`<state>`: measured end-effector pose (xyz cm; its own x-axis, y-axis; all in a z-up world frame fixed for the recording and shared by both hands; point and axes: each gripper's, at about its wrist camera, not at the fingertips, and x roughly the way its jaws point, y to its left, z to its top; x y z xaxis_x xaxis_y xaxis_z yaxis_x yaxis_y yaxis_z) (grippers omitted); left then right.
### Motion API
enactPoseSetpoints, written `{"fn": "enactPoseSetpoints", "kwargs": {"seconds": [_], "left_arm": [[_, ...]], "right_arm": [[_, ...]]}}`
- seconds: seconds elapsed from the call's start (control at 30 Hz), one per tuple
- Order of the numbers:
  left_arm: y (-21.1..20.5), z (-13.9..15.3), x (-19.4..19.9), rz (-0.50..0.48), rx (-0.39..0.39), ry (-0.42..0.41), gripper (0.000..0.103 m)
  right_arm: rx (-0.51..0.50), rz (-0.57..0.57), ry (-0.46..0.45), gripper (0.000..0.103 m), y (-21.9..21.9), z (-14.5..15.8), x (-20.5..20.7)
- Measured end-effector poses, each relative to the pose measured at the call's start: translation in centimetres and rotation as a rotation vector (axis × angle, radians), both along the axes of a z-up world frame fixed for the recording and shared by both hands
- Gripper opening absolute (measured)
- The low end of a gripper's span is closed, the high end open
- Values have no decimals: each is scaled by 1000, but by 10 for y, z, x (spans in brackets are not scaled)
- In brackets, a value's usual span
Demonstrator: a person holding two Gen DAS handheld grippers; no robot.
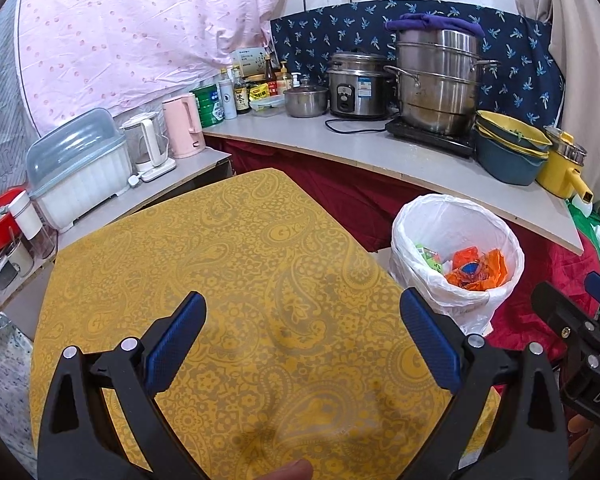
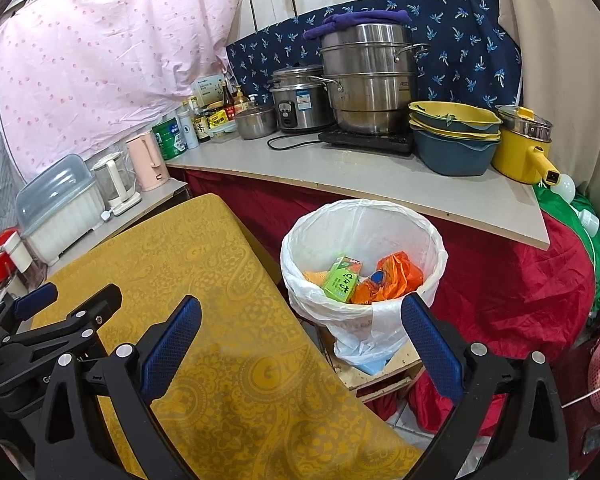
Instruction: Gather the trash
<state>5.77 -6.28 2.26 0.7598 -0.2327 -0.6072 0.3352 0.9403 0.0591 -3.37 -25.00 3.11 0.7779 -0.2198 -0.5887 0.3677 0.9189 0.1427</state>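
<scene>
The left gripper hangs over the yellow paisley tablecloth with its blue-padded fingers spread wide and nothing between them; the lower ends of both arms are cut off by the frame edge, and a blurred fingertip pokes in at the bottom. The right gripper is likewise wide apart and empty, its left finger over the table edge and its right finger in front of the bin's near rim.

The trash lies ahead of the fingers, inside the white-bagged trash bin, which stands just beside the table, below the grey counter. In it a green drink carton leans against a crumpled orange wrapper. From the left wrist the carton is mostly hidden by the bag's rim; what lies beneath is unclear. The bin's base is covered by the drooping bag.
</scene>
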Motion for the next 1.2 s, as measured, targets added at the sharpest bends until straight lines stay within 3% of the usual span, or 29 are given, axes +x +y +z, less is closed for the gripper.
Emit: {"fn": "enactPoseSetpoints", "kwargs": {"seconds": [1.2], "left_arm": [[-22,-27,28,-12,24,86,93]], "right_arm": [[25,-2,52,97,-13,-30,27]]}}
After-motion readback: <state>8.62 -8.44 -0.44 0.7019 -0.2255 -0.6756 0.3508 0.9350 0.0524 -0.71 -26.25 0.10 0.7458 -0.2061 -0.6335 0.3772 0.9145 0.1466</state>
